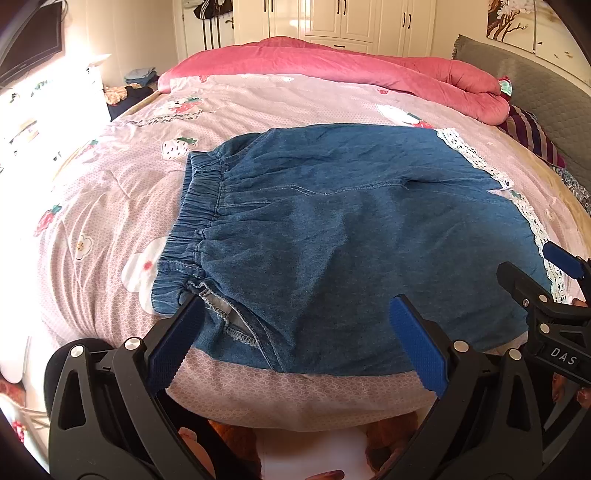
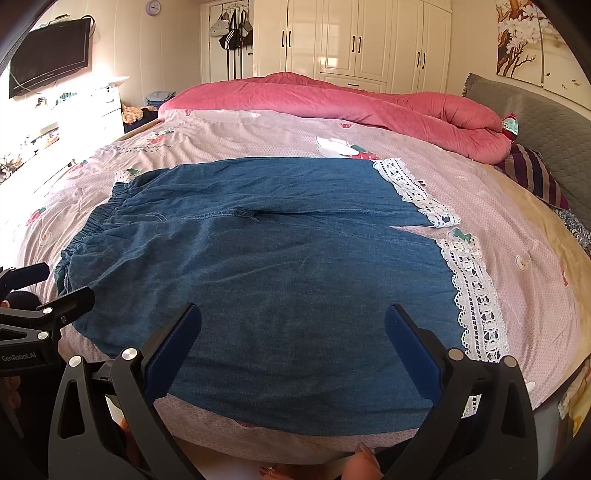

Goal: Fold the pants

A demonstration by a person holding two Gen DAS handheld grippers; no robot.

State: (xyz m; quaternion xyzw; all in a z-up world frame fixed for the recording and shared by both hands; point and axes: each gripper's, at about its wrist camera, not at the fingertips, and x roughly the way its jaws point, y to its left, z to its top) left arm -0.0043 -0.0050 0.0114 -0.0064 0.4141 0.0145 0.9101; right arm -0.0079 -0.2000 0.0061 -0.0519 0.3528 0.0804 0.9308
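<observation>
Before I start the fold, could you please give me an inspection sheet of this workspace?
Surface: bed with pink strawberry-print sheet, wrinkled at its left side.
Job's things: denim pants lying flat, elastic waistband to the left, white lace hems to the right.
Clutter: rolled pink quilt along the far edge; striped cloth by the headboard.
Grippers: left hand-held gripper open over the near waistband corner; right hand-held gripper open over the near leg; neither holds cloth.
Cables: a cord hangs from the wall TV.
Surroundings: white wardrobe, hanging bags, wall clock.
</observation>
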